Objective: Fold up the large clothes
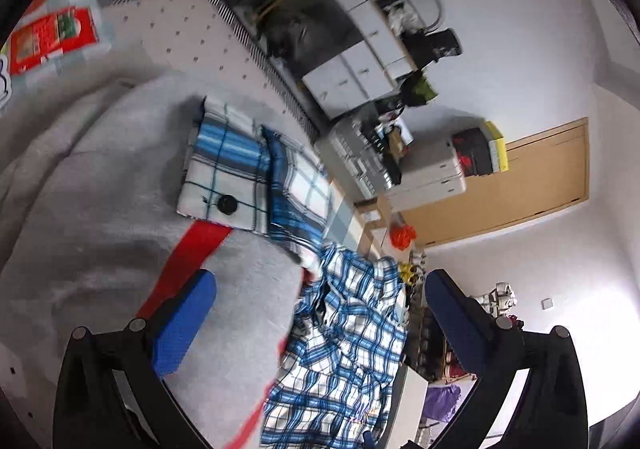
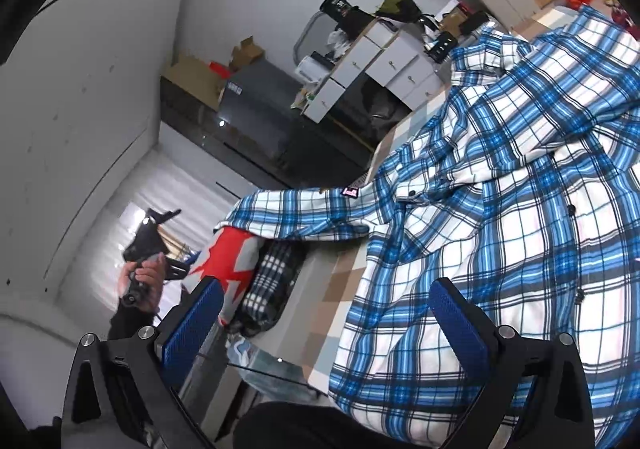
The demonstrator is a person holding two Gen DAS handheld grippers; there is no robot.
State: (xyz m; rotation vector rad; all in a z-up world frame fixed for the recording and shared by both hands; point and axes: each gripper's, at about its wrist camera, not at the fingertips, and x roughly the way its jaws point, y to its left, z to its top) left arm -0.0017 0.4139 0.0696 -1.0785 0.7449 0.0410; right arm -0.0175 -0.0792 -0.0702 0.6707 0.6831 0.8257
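Observation:
A large blue and white plaid shirt (image 2: pixel 500 185) lies spread and rumpled on the checked table top (image 2: pixel 344 289), collar up and buttons showing. My right gripper (image 2: pixel 324 329) is open and empty, held just above the shirt's near hem. In the left wrist view the same shirt (image 1: pixel 344 341) lies crumpled beside a grey and red garment (image 1: pixel 120 209). My left gripper (image 1: pixel 316 325) is open and empty, above the edge between them. A folded plaid garment (image 1: pixel 248 177) lies on the grey one.
White drawer units (image 1: pixel 360 61) and a dark cabinet (image 2: pixel 256 117) stand along the wall. A wooden door (image 1: pixel 520 185) is at the right. The person's hand holding the left gripper handle (image 2: pixel 142 269) shows in the right wrist view. A red package (image 1: pixel 52 37) lies at far left.

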